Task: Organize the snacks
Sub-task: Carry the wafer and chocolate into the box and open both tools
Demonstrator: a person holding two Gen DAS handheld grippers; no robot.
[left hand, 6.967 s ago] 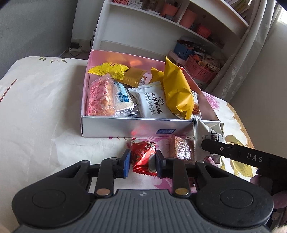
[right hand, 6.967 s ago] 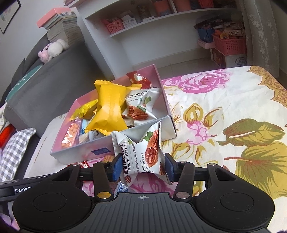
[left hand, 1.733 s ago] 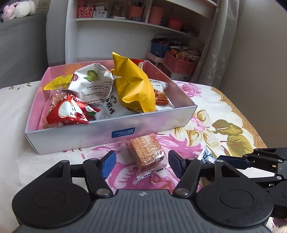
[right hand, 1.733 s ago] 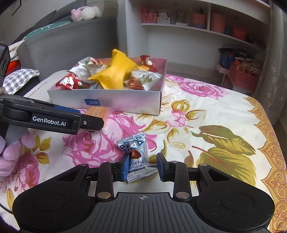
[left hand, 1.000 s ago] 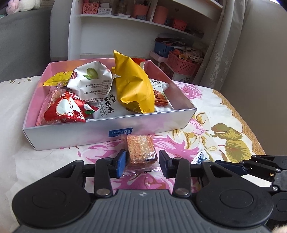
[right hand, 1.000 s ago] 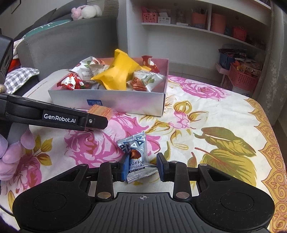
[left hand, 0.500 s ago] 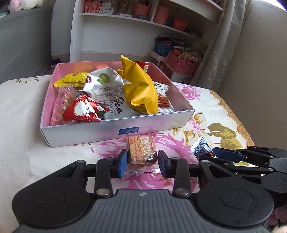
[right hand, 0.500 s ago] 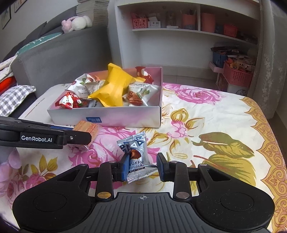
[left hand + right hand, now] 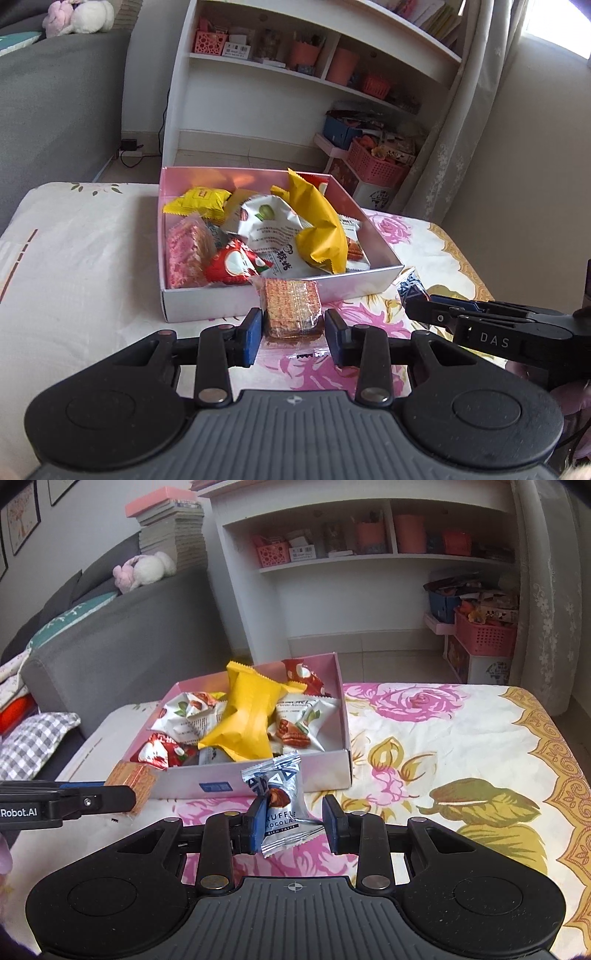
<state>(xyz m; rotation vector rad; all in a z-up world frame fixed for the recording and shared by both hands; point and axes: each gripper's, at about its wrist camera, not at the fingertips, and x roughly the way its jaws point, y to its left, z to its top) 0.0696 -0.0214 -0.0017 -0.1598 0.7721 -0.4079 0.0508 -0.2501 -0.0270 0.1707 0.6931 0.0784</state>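
Wafer packet (image 9: pixel 291 308) clamped in left gripper (image 9: pixel 293 334), now raised off the floral cloth (image 9: pixel 443 738) to the near wall of the pink box (image 9: pixel 280 304). Truffle chocolate (image 9: pixel 282 801) pinched by right gripper (image 9: pixel 293 825), likewise lifted, just near the box front. Both closer to the box than half a second ago.

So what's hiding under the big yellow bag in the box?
The yellow bag lies on white nut packets inside the pink box. Whatever sits beneath its middle is covered.
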